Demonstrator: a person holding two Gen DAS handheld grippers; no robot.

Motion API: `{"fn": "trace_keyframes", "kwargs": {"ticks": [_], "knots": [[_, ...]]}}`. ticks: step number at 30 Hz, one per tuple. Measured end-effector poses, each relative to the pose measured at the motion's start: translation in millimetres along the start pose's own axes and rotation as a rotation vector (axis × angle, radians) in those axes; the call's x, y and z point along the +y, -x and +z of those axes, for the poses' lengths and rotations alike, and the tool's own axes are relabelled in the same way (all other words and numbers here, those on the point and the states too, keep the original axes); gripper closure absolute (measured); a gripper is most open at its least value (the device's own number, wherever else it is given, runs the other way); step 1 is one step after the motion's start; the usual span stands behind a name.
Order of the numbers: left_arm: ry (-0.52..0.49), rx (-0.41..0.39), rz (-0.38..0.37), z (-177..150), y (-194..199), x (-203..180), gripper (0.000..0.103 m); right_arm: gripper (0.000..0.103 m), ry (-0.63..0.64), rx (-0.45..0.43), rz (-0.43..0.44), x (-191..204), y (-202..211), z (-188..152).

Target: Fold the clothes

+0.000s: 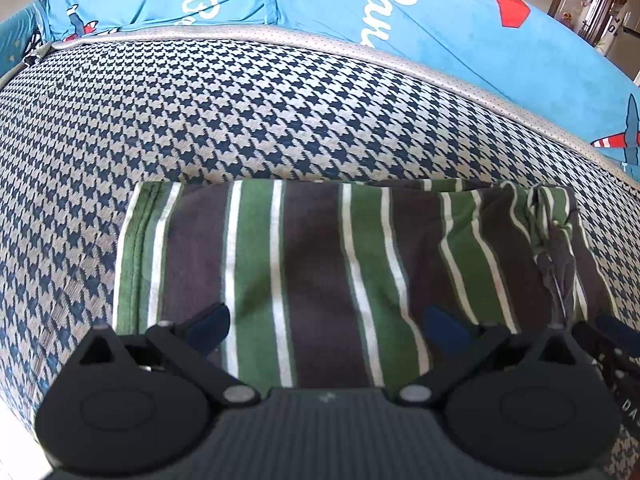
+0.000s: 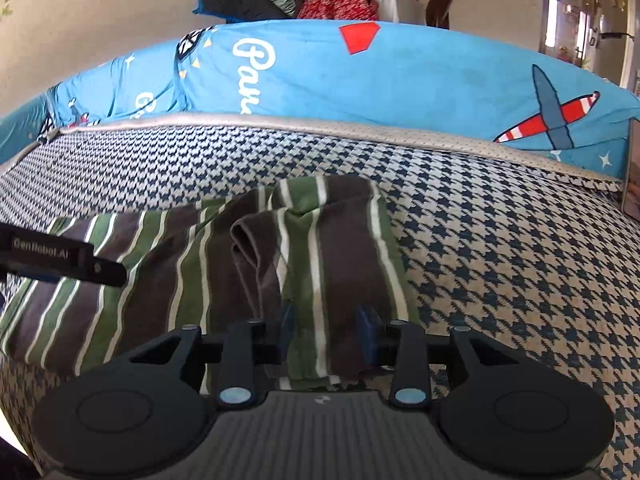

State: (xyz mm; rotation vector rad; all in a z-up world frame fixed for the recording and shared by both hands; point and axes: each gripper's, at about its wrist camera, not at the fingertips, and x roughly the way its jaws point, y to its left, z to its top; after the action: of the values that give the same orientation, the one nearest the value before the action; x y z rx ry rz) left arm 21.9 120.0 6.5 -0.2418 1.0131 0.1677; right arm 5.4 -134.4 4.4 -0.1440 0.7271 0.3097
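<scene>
Left gripper (image 1: 326,326) we've got spread wide over the green-brown-white striped folded cloth (image 1: 320,264); right gripper (image 2: 329,330) pinches its edge on the houndstooth cushion (image 2: 500,248).

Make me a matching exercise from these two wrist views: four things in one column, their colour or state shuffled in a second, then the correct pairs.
Things
1. striped garment
2. left tool
3. right tool
4. blue cover

States
A. fingers spread wide above the cloth
B. folded, green and brown with white lines
C. printed with a red-and-white plane
D. fingers close together, a fold of cloth between them

Pairs: 1-B, 2-A, 3-D, 4-C
</scene>
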Motion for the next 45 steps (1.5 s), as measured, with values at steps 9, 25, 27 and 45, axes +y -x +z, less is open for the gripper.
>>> {"fn": "trace_keyframes", "kwargs": {"ticks": [9,25,27,45], "knots": [[0.055,0.007,0.035,-0.4,2.4,39.0,0.0,0.067,0.12,-0.01,-0.022,24.8,-6.7,-15.3],[-0.012,0.034,-0.025,0.0,17.9,71.1,0.0,0.066,0.197,-0.114,0.203,85.2,46.6,-34.5],[-0.028,0.035,-0.02,2.6,18.4,72.2,0.0,0.066,0.249,-0.108,0.263,99.9,47.9,-38.8],[-0.126,0.075,-0.032,33.0,5.1,78.5,0.0,0.067,0.636,-0.143,0.517,203.4,35.9,-53.4]]}}
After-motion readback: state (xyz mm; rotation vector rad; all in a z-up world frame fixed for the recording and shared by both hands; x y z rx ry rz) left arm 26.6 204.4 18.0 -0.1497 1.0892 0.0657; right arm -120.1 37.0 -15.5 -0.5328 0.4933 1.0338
